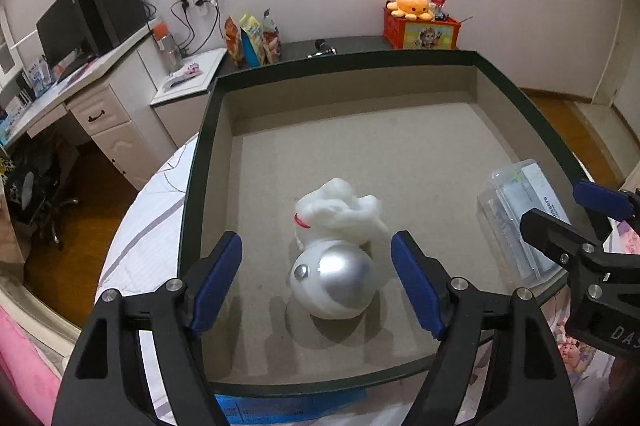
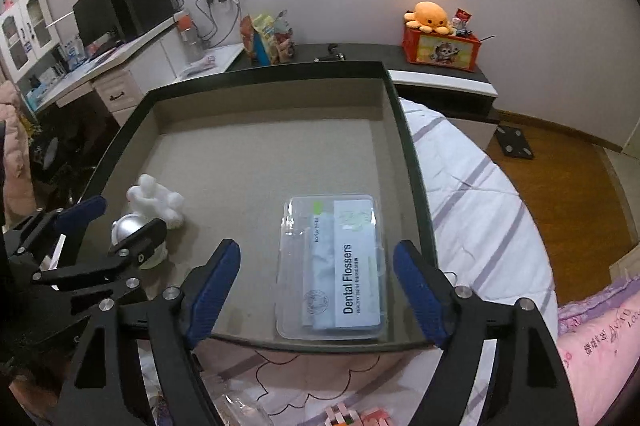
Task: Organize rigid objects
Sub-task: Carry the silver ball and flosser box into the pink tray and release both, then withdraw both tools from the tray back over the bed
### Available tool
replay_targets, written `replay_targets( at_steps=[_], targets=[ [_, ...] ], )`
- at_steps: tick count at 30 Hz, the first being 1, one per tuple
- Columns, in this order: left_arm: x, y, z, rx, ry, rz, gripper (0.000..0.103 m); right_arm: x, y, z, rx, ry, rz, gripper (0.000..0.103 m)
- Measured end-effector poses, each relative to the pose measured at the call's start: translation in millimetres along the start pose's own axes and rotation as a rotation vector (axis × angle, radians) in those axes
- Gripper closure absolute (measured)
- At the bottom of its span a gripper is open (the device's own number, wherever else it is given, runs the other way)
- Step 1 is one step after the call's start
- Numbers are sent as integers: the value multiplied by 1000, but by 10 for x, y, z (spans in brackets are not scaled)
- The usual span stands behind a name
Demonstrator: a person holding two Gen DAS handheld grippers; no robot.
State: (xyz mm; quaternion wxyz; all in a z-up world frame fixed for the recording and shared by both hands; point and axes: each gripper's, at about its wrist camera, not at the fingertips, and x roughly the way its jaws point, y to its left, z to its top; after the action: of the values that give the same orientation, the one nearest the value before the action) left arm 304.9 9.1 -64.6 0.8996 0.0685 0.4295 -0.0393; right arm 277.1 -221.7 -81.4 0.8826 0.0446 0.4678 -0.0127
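Everything here is placed relative to the tray (image 1: 400, 57), a shallow dark-rimmed box with a tan floor resting on a striped bedsheet (image 2: 472, 193). Two of the task's things already lie inside it: a white figure (image 1: 334, 246) with a silver helmet-like dome sits on the tray floor toward its near-left part, and a clear floss box (image 2: 334, 266), labelled "Dental Flossers", lies flat in the tray's near-right corner, close to both the near rim and the right wall. Each gripper hangs over the tray's near rim, aimed down at its own item. The left gripper (image 1: 316, 278) has its blue pads spread wide, one on either side of the figure without touching it; the right gripper (image 2: 316, 282) likewise stands open, its pads flanking the floss box and clear of it. Judging from this, both things have been set down inside the tray and let go, which fits a sorting job where loose items are gathered into one container. The figure lies on its side rather than upright, so it may simply have settled that way. The left wrist view shows the figure's dome and a small red mark near its neck, while the floss box appears only as a blurred edge at the tray's right wall. The right wrist view makes the label readable and shows pink blocks (image 2: 352, 418) on the bedding just outside the tray's near rim, perhaps still to be sorted.
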Motion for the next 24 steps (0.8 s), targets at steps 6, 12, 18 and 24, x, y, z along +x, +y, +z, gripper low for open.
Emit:
replay_targets(
  at_steps=[6, 12, 18, 24],
  targets=[
    [-142, 38, -3, -15, -30, 8, 24, -186, -58, 14, 20, -45, -5, 22],
    [-494, 106, -63, -44, -94, 13, 24, -647, -79, -25, 25, -166, -2, 23],
    [-1149, 200, -238, -80, -220, 32, 24, -1307, -55, -193, 14, -315, -40, 23],
    [-1860, 274, -600, -129, -356, 58, 24, -1955, -40, -564, 7, -430, -101, 23]
  ],
)
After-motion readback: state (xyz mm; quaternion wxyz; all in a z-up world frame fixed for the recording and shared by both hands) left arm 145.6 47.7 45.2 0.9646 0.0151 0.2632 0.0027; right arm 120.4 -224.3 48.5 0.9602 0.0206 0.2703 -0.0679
